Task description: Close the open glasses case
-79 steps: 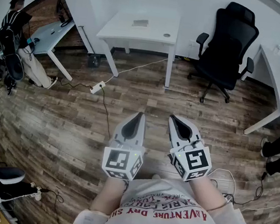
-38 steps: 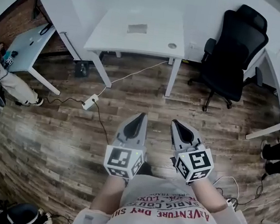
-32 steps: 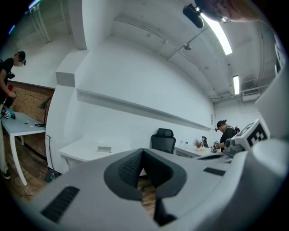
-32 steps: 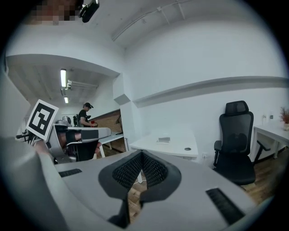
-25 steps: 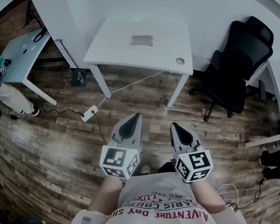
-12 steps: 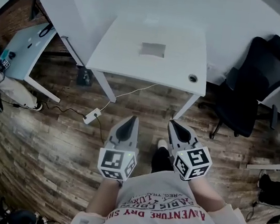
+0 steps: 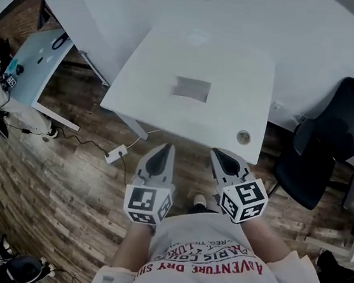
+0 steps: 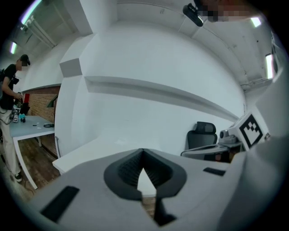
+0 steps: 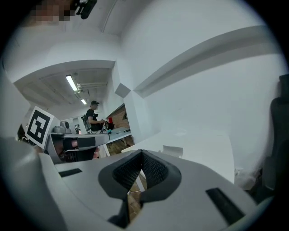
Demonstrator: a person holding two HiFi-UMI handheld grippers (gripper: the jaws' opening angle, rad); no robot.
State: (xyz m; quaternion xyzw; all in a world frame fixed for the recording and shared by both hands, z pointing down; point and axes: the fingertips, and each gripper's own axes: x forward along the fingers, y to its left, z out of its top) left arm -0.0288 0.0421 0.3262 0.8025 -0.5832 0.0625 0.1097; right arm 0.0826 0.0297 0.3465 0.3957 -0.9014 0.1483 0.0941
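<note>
1. My left gripper (image 7: 163, 147) is held low over the wood floor (image 7: 64, 175), just short of the near edge of the white table (image 7: 237, 68). In the left gripper view its jaw tips are pressed together. Nothing is between them; only table and floor show through the hollow behind the tips.
2. My right gripper (image 7: 218, 153) sits just to the right of the left one, side by side and not touching. In the right gripper view its tips also meet, with nothing clamped.
3. The glasses case (image 7: 192, 89) lies on the white table around its middle, beyond both grippers and roughly between their lines. Neither gripper touches it.
4. From the head view the case is a flat pale grey rectangle. In the right gripper view the glasses case (image 9: 173, 151) shows as a small pale box on the tabletop. It is too small and blurred for me to tell how the lid stands.
5. A round cable hole (image 7: 243, 137) is in the table's near right corner, just beyond the right gripper's tip.
6. A black office chair (image 7: 331, 137) stands right of the table.
7. A white power strip (image 7: 117, 155) with its cord lies on the floor, left of the left gripper.
8. A light blue table (image 7: 36, 63) is at far left. In the left gripper view a person (image 8: 8, 90) stands at it.
</note>
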